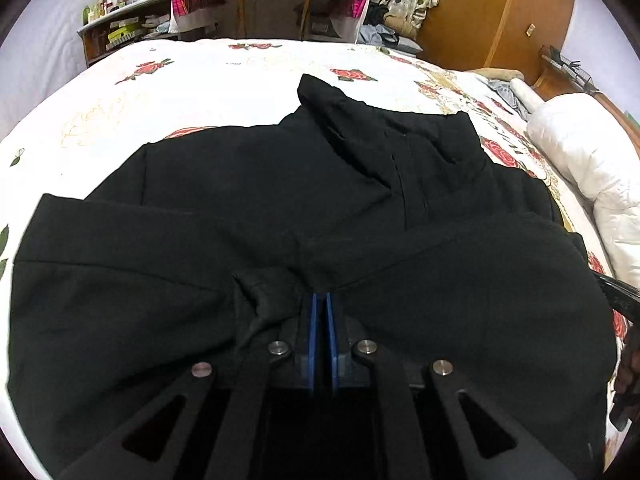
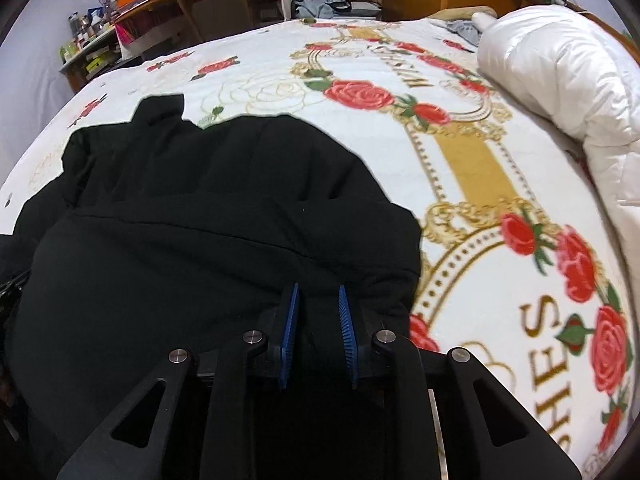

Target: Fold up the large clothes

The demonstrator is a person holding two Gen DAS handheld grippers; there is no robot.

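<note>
Black, matte and heavy-looking, the large black garment (image 1: 280,208) lies spread over the near part of the white bedspread printed with red roses and gold scrollwork (image 1: 192,80). Its cloth shows little texture beyond a few seams. In the left wrist view a collar or hood portion rises to a point toward the far side, with a straight placket line running down below it, and a broad flap lies folded across the front nearest the camera. In the right wrist view the same garment (image 2: 200,208) forms a rounded, slightly puffed mass with soft creases, its far edge ragged against the bedspread (image 2: 460,168).

The left gripper (image 1: 321,300) has its blue pads almost together, clenched on a bunched fold of the black fabric at the near hem. The right gripper (image 2: 319,294) has its blue ribbed pads standing somewhat apart, with black cloth filling the gap; whether the pads actually press on it I cannot tell.

Gold capital letters are printed on the bedspread: "SHES" reads along the right edge of the right wrist view, and another gold word further up is too tilted to read. A rolled white quilted duvet (image 2: 560,80) lies at the right side of the bed.
</note>
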